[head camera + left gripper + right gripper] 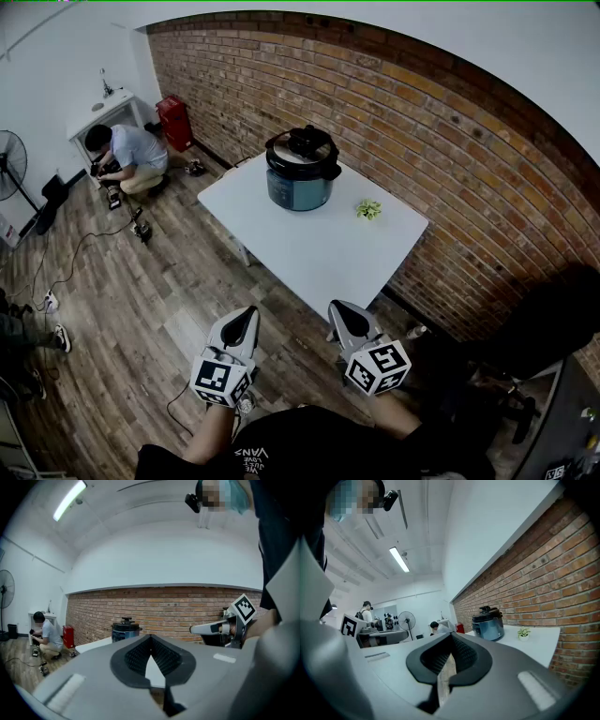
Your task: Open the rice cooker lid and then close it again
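At the far left of the room, a standing fan (11,164) sits on the wooden floor (141,300). Just right of it, a person (127,155) crouches beside a white cabinet (105,112), with cables trailing across the boards nearby. A red case (174,122) leans where the white wall meets the brick wall (450,159).

In the foreground, someone holds two grippers out in front of them, side by side and level. The left gripper (247,319) hangs over bare floor, short of the white counter (319,253). Its fingers (136,657) are closed tip to tip with nothing between them; only a sliver of the counter shows through the gap lower down.

The rice cooker (302,169) stands on the far end of the counter, near the brick wall and well apart from both grippers. It has a blue-grey body, and its black lid (302,150), with a knob on top, is down.

The right gripper (341,314) sits near the counter's closest corner. Its fingers (433,658) are likewise pressed together and hold nothing.

Right of the cooker and apart from it, a small green plant (368,209) in a pale pot rests on the counter. The brick wall runs along behind the counter to the right edge.
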A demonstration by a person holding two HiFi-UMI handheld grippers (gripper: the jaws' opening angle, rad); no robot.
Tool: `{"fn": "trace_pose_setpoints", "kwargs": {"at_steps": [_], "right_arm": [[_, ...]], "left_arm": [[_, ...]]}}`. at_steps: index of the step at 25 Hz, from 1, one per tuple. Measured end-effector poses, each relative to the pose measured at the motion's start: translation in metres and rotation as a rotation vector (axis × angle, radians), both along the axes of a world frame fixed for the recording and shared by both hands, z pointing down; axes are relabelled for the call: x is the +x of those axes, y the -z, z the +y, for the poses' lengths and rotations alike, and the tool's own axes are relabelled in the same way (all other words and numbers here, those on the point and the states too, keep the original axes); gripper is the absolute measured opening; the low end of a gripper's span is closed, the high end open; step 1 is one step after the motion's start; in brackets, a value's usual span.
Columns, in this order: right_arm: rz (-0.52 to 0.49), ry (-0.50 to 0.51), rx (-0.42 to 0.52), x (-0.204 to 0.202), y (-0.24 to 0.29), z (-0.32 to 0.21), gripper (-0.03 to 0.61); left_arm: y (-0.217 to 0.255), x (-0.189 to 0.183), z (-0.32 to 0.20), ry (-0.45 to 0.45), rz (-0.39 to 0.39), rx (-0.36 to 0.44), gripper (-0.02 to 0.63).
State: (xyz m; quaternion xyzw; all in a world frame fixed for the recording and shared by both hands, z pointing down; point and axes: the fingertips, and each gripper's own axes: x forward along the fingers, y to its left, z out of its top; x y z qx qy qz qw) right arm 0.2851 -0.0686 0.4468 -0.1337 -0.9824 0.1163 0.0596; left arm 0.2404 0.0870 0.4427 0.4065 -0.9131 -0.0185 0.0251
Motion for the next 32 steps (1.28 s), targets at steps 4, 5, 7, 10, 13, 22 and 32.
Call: {"fn": "trace_pose_setpoints", "kwargs": {"at_steps": [4,5,7,10,13,22,32], "right_arm": [[-0.012,0.044,-0.055,-0.007,0.003,0.015,0.002],[-0.015,0.05,-0.055,-0.009,0.003,0.019,0.004],[-0.004,0.046,-0.045,-0.014,0.002,0.026,0.083],[0.011,0.007,-0.053,-0.022,0.0,0.035,0.214],[0.017,-0.05,-0.051,-0.03,-0.001,0.044,0.256],[0.009,-0.199,-0.074,-0.052,-0.001,0.083,0.272],[0.047,-0.312,-0.114,-0.067,-0.021,0.118,0.272]], "left_arm": [[0.009,-0.005,0.004,-0.03,-0.013,0.059,0.004],[0.011,-0.007,0.005,-0.046,-0.009,0.075,0.059],[0.013,-0.01,0.006,-0.087,0.008,0.087,0.151],[0.014,-0.017,0.015,-0.133,0.019,0.078,0.197],[0.013,-0.027,0.031,-0.164,0.029,0.079,0.229],[0.012,-0.066,0.08,-0.288,0.032,0.047,0.262],[-0.001,-0.099,0.118,-0.366,0.062,0.021,0.262]]}}
